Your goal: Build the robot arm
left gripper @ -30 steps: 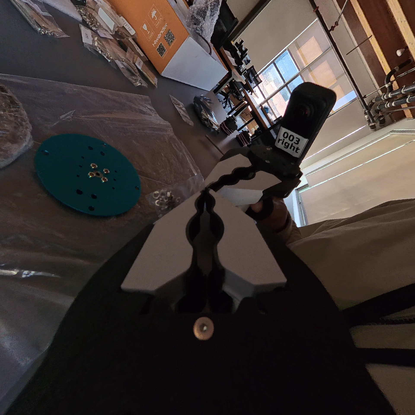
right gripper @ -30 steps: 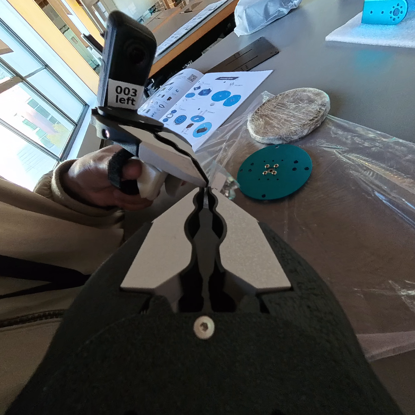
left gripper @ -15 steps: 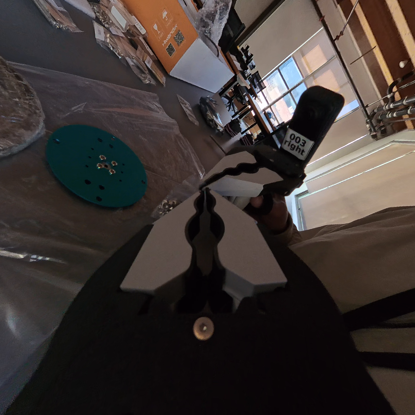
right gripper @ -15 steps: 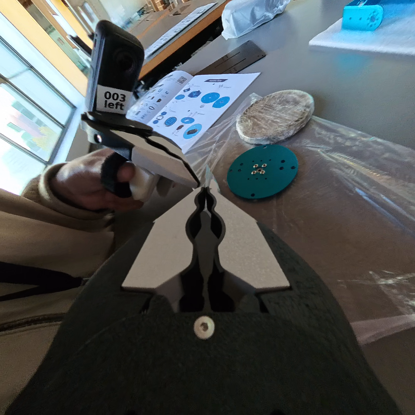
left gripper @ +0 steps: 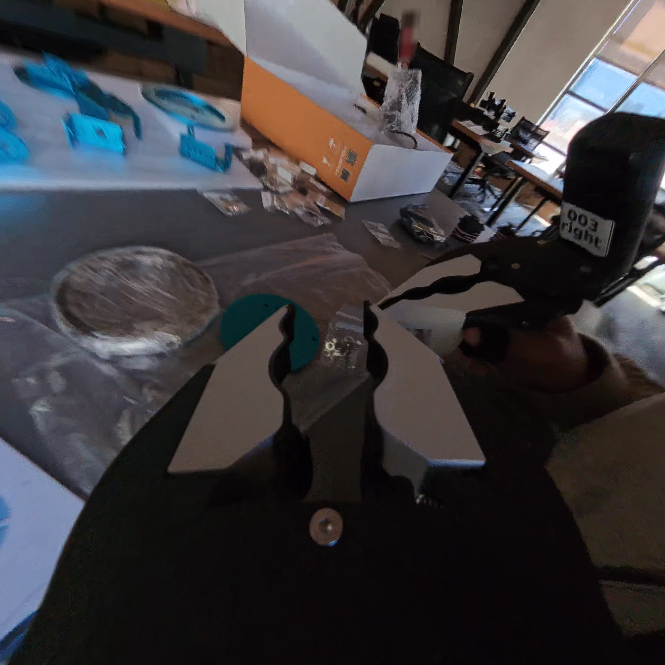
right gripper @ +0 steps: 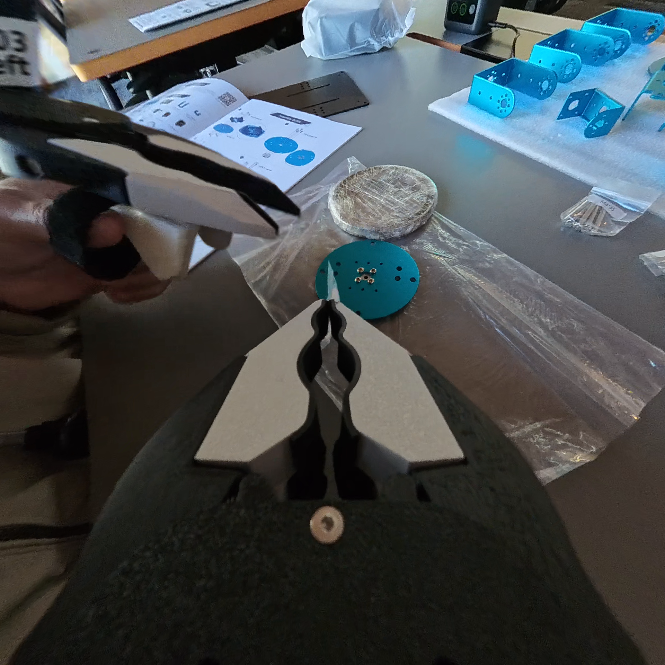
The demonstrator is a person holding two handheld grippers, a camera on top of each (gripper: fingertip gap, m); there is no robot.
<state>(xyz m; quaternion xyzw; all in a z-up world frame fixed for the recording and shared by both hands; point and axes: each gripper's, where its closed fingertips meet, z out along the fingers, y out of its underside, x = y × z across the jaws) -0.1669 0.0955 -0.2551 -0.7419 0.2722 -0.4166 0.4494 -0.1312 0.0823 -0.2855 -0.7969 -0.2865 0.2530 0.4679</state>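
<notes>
- The left claw (left gripper: 325, 311) stands wide, its two fingers well apart and holding nothing; it hangs above the desk (left gripper: 151, 223).
- Through the gap between its fingers show the edge of a teal disc (left gripper: 252, 324) and, just right of that, a small clear bag of nuts (left gripper: 342, 342) — both lie on a clear plastic sheet (left gripper: 306, 262) ahead of the tips.
- Left of the disc, ahead of the left claw, sits a round flat thing wrapped in film (left gripper: 133, 291).
- The right claw (right gripper: 329, 301) is pinched nearly closed on a thin bit of clear plastic, with only a sliver of gap at the tips.
- Just beyond its tips lies the teal disc (right gripper: 370, 279), flat, with small brass nuts at its centre; the wrapped round thing (right gripper: 383, 199) sits just past the disc.
- Farther ahead and to the left is an open booklet (right gripper: 259, 136); to the far right, blue metal brackets (right gripper: 514, 86) on a white foam pad.
- An orange and white box (left gripper: 309, 118) stands far ahead of the left claw.
</notes>
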